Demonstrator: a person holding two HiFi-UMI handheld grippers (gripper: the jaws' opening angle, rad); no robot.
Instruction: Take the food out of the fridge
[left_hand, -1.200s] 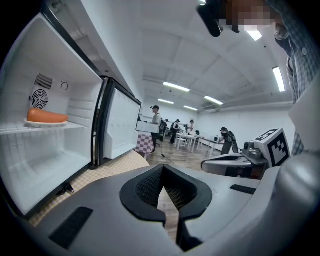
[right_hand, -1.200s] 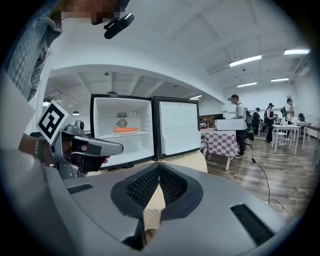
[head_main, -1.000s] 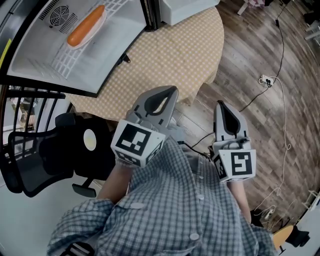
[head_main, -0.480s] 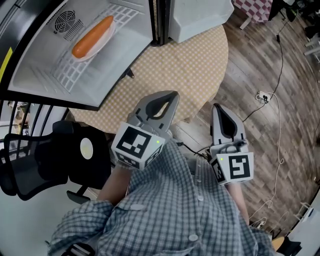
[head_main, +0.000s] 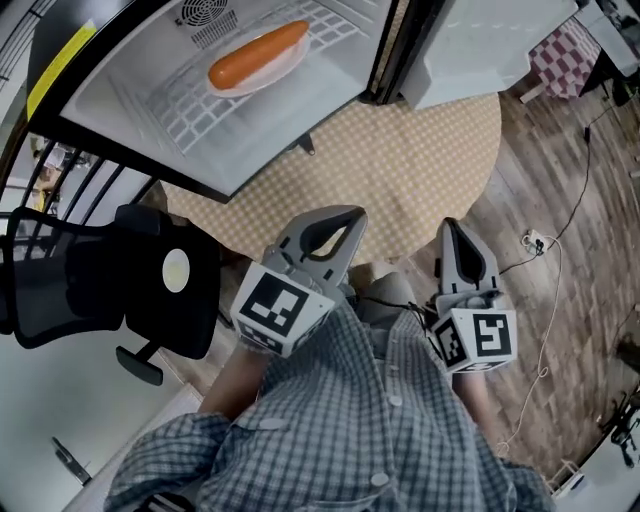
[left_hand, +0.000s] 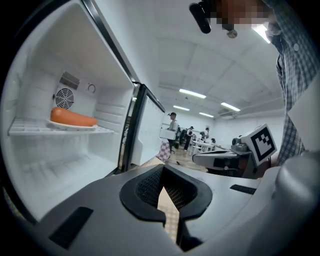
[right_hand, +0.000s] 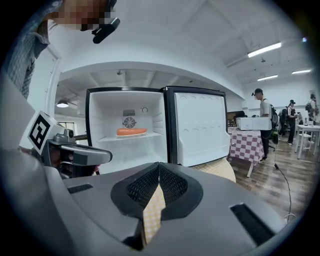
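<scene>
**Fridge open, food on shelf, both grippers empty**

- Food (head_main: 258, 55): one long orange piece, sausage- or carrot-like (couldn't tell which). It lay on a white plate (left_hand: 62, 125) on the wire shelf (head_main: 190, 115) inside the open fridge (right_hand: 150, 107), just in front of the fan (right_hand: 129, 120) on the back wall.
- In head view it sat at approx 11 o'clock from the grippers, well apart from both. Nothing else on the shelf.
- Fridge door (head_main: 480, 50) was swung wide at 1 o'clock, so access was clear.
- Left gripper (head_main: 345, 215): fingers closed together, nothing betw them.
- Right gripper (head_main: 448, 228): fingers closed too, empty. It was beside the left one at 3 o'clock, both aimed twd the fridge.
- Round tan checked surface (head_main: 400, 170) lay below the fridge front. Black chair (head_main: 120, 290) at 9 o'clock.

Handling, judged:
- Food prob light. The skin looked smooth and glossy, so likely slippery, and the round section means it could roll off the plate if nudged.
- If sausage it's soft, so a hard squeeze would dent it.
- Best hold looked to be mid-length, fingers across the narrow width, opened first.
- Alt: take the plate by its near rim. That's stiff, but the edge is thin and prob breakable, and the food could slide if it tilted.
- Shelf lay above finger level in both gripper views, so the reach would go up and in.
</scene>
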